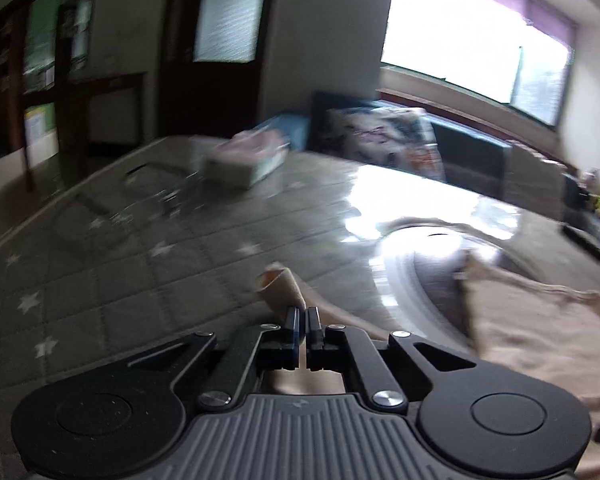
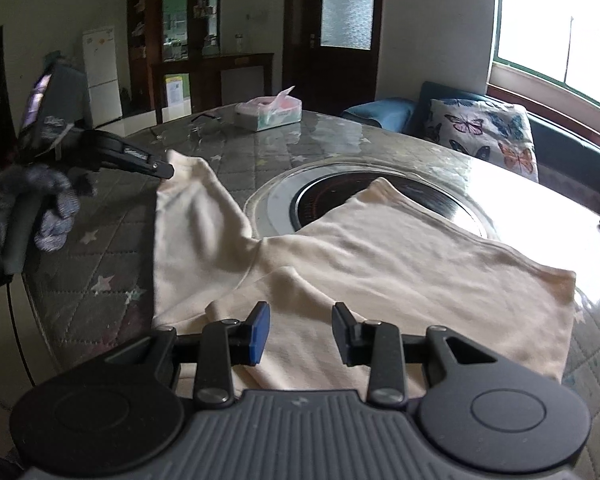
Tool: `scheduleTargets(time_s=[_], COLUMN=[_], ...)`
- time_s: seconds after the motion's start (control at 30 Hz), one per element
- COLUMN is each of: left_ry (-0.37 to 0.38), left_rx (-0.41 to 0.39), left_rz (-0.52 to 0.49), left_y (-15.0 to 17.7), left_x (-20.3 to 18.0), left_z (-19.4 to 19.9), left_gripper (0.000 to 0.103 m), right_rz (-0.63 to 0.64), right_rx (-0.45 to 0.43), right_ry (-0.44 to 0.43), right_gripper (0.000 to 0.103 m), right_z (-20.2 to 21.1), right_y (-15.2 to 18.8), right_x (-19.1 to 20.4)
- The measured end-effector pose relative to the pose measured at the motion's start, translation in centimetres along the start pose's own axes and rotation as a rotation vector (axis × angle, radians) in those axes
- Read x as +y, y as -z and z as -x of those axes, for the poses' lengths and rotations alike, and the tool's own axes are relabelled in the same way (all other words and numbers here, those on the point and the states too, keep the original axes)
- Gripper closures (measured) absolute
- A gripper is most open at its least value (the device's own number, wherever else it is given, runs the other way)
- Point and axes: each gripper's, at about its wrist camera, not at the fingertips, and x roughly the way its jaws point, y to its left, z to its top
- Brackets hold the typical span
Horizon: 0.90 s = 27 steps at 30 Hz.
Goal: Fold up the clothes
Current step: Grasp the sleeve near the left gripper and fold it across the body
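Note:
A cream long-sleeved top [image 2: 380, 256] lies spread on the round table. My left gripper [image 1: 303, 314] is shut on the cuff of its sleeve [image 1: 281, 288]; in the right wrist view that gripper [image 2: 168, 170] holds the sleeve [image 2: 196, 216] lifted at the left. The top's body shows at the right of the blurred left wrist view [image 1: 540, 332]. My right gripper [image 2: 300, 328] is open and empty, hovering over the near part of the top.
The table [image 2: 100, 272] has a quilted star-patterned cover under glass and a round hotplate inset [image 2: 324, 196] in its middle. A tissue box [image 2: 269, 112] and eyeglasses [image 2: 204, 124] lie at the far side. A butterfly cushion [image 2: 488, 136] sits on the bench by the window.

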Motion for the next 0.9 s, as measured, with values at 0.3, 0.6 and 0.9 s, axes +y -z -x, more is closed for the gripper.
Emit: scheduleTargets(time_s=[0.3, 0.6, 0.9], left_ry=[0.285, 0.537, 0.699], left_rx=[-0.022, -0.048, -0.003], left_rz=[-0.163, -0.317, -0.406], left_y=[0.5, 1.7, 2.8], left_x=[-8.5, -16.5, -21.4], left_z=[4.3, 7.7, 7.4], left_gripper=[0.101, 0.101, 0.101], right_rz=[-0.11, -0.18, -0.264], right_rx=[-0.028, -0.055, -0.027], right_ry=[0.019, 0.11, 0.163], right_gripper=[0.069, 0.069, 0.069], right_z=[1.6, 4.2, 5.3], right_y=[0.1, 1.7, 4.8], right_x=[-2.5, -5.5, -8.0])
